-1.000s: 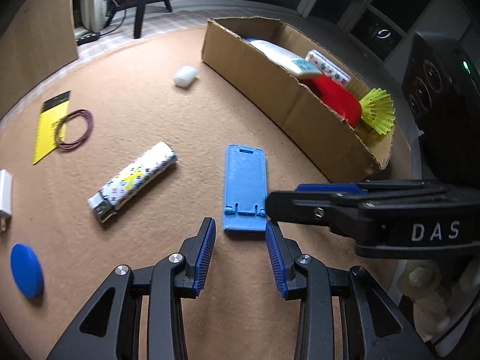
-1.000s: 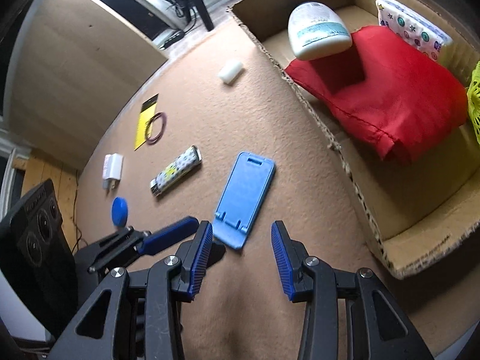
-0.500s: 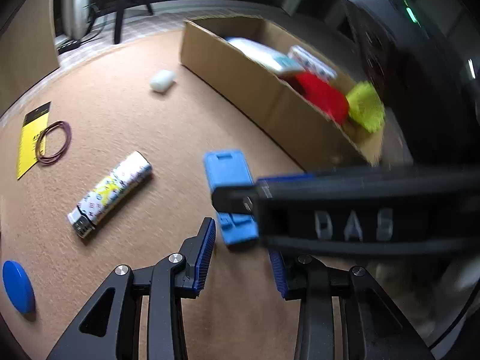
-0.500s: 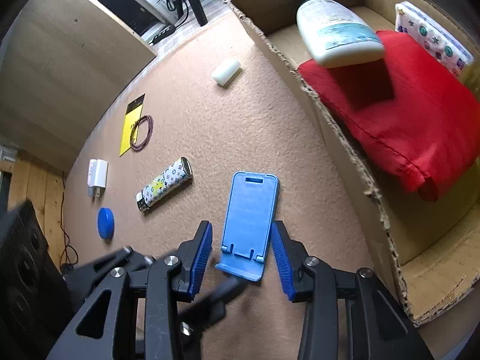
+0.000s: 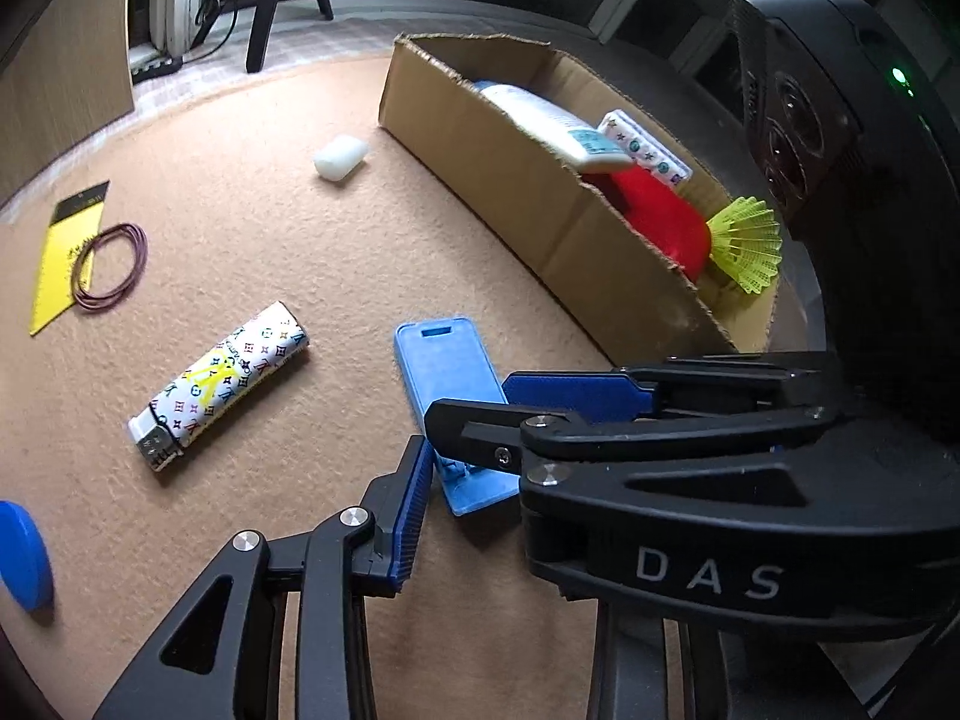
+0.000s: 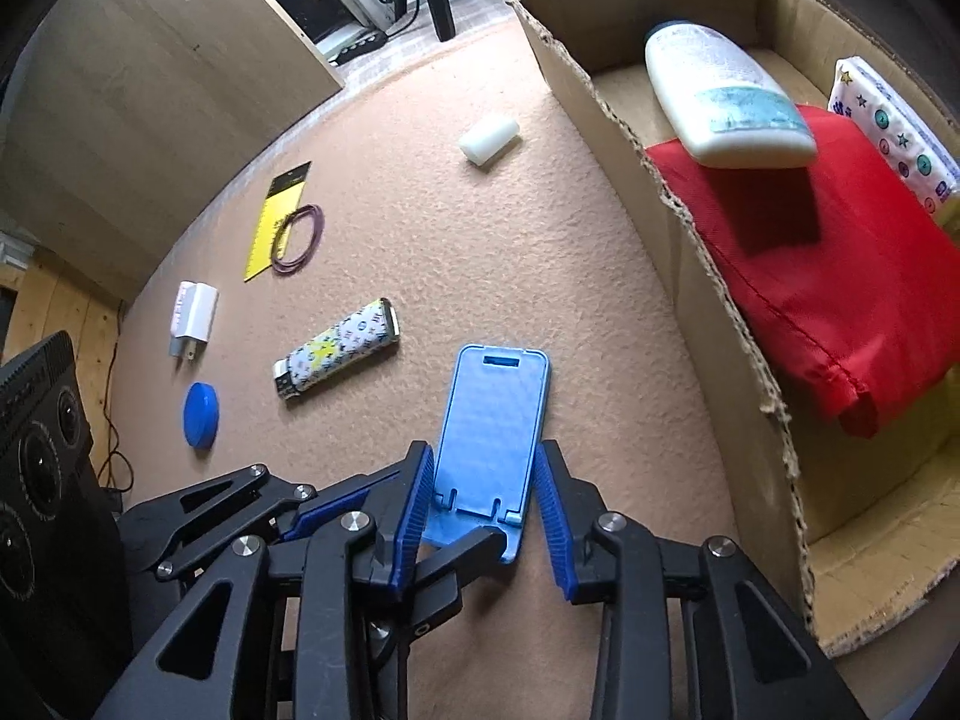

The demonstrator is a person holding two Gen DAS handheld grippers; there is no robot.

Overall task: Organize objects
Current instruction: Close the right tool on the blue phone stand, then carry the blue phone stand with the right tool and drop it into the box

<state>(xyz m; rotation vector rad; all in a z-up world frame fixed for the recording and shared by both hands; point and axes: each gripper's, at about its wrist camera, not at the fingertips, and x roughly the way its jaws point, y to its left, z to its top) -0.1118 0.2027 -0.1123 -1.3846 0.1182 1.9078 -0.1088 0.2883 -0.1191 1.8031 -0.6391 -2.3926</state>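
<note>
A blue phone stand point(image 6: 492, 420) lies flat on the tan felt mat. My right gripper point(image 6: 485, 480) straddles its near end and its jaws are closing; the pads sit right at the stand's two long edges, and a firm press does not show. In the left wrist view the right gripper point(image 5: 474, 399) reaches in from the right across the stand point(image 5: 441, 366). My left gripper point(image 5: 480, 462) is at the same end with its jaws closing slightly, apart and holding nothing. Its right finger is hidden behind the right gripper. One of the left fingers point(image 6: 456, 552) lies by the stand's near edge.
Right of the stand is a cardboard box point(image 6: 708, 300) holding a white bottle point(image 6: 726, 96), red cloth point(image 6: 840, 276), a tissue pack and a yellow shuttlecock point(image 5: 747, 243). Left on the mat: patterned lighter point(image 5: 222, 384), white block point(image 5: 341, 157), yellow card with rubber band point(image 5: 72, 258), blue cap point(image 6: 201, 414), white plug point(image 6: 195, 315).
My right gripper has come forward over the stand's near end and narrowed its jaws around it. In the left wrist view it now covers more of the stand. The stand has turned slightly.
</note>
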